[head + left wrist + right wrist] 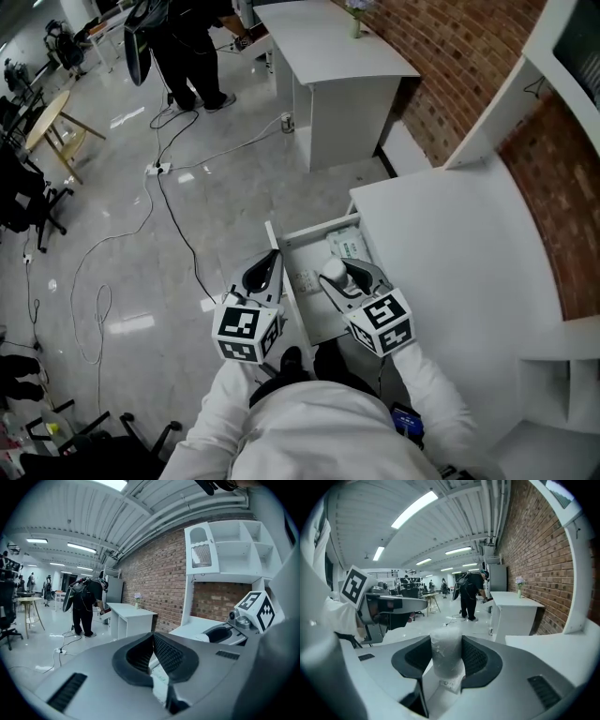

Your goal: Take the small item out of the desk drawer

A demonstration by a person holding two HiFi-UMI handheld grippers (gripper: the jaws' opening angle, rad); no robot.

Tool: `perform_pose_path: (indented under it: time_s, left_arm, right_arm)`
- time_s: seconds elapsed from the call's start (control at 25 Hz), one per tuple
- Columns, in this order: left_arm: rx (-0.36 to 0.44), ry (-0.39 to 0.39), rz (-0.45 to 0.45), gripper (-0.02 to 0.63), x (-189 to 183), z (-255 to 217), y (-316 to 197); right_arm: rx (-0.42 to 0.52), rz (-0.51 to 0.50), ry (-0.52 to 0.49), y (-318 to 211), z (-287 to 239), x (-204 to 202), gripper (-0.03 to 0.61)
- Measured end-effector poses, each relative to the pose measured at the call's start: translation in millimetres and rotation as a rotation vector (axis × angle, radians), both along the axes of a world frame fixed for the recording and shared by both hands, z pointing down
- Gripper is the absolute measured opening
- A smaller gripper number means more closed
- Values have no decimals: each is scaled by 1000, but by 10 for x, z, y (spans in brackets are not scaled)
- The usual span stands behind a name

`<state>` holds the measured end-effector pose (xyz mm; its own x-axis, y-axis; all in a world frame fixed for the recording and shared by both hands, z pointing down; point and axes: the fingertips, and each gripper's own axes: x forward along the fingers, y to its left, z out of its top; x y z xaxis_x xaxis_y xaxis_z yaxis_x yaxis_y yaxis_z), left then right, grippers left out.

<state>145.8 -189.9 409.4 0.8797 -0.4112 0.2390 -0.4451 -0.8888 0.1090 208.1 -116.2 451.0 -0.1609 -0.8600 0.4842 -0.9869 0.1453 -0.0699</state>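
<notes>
Tongs first: my right tongs (pixel 339 277) pinch the small item (pixel 333 270), a white plastic-wrapped roll, and in the right gripper view it stands upright between the dark pads (pixel 474 658), squeezed on both sides. My left tongs (pixel 269 270) sit at 11 o'clock, just beside the right pair. In the left gripper view they (pixel 152 637) are pressed together at the tips with nothing between them.

Both pairs point toward 12 o'clock. The item is over the open drawer (pixel 314 314), which juts from the left edge of the white desk (pixel 450 253); I cannot tell how far above the drawer floor it is. Some printed packets (pixel 349 247) lie at the drawer's far end.

Farther out at 12 o'clock a second white desk (pixel 333 56) stands against the brick wall (pixel 459 47). At 11 o'clock a black cable (pixel 173 211) runs across the glossy floor, and beyond it stands a person (pixel 187 42) in dark clothes.
</notes>
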Motion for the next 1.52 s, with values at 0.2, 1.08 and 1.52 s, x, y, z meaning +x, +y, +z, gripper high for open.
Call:
perform_pose_path:
  time_s: [0.2, 1.08, 1.52]
  left_arm:
    - [6, 10, 44, 18, 41, -42, 12]
    - [13, 30, 129, 18, -7, -128, 7]
    - [13, 37, 145, 18, -19, -119, -29]
  right_arm:
    - [65, 93, -34, 47, -217, 112, 204]
    - [272, 319, -55, 317, -855, 243, 204]
    - [320, 393, -18, 396, -899, 281, 201]
